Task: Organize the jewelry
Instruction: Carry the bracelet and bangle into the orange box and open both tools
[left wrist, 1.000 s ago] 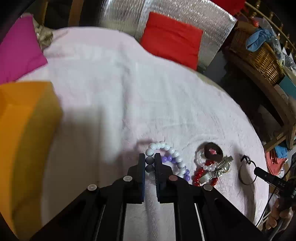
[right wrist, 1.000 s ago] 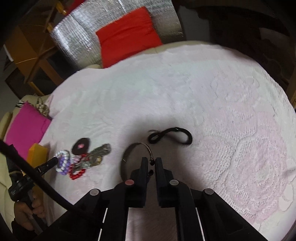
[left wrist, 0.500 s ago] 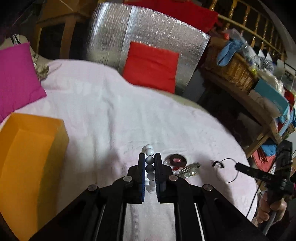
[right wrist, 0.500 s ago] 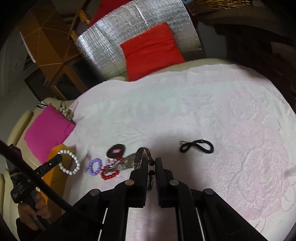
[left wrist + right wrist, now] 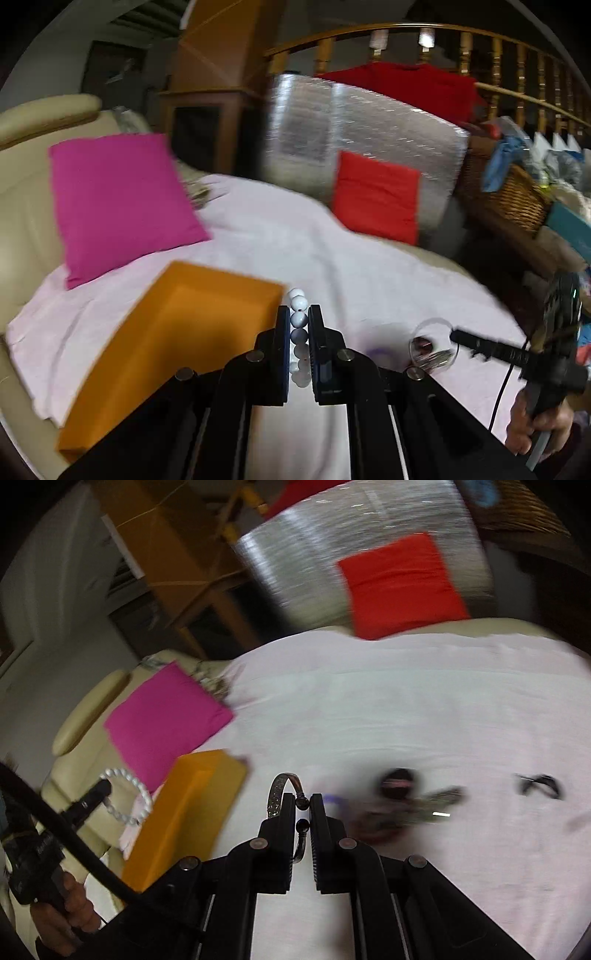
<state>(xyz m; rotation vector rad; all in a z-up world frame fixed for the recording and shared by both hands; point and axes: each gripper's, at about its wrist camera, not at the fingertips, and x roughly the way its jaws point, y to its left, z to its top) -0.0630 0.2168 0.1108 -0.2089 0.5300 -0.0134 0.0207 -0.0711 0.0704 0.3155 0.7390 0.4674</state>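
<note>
My left gripper (image 5: 298, 314) is shut on a white bead bracelet (image 5: 298, 319), held in the air just right of an open orange box (image 5: 177, 343). The bracelet also shows in the right wrist view (image 5: 129, 797), hanging from the left gripper (image 5: 101, 788) beside the orange box (image 5: 184, 819). My right gripper (image 5: 302, 801) is shut on a thin metal bangle (image 5: 280, 794), lifted above the pink cloth. It shows in the left wrist view (image 5: 456, 336) with the bangle (image 5: 432, 343). A blurred pile of jewelry (image 5: 399, 808) lies on the cloth.
A pink cloth (image 5: 406, 709) covers the surface. A black hair tie (image 5: 541, 784) lies at the right. A magenta cushion (image 5: 118, 203) and a red cushion (image 5: 376, 195) lie at the far edge, with a silver panel (image 5: 362, 129) and a wicker basket (image 5: 509, 195) behind.
Both grippers have risen and swung left toward the orange box, each carrying its piece. The white bracelet and the bangle are now well clear of the pile on the cloth.
</note>
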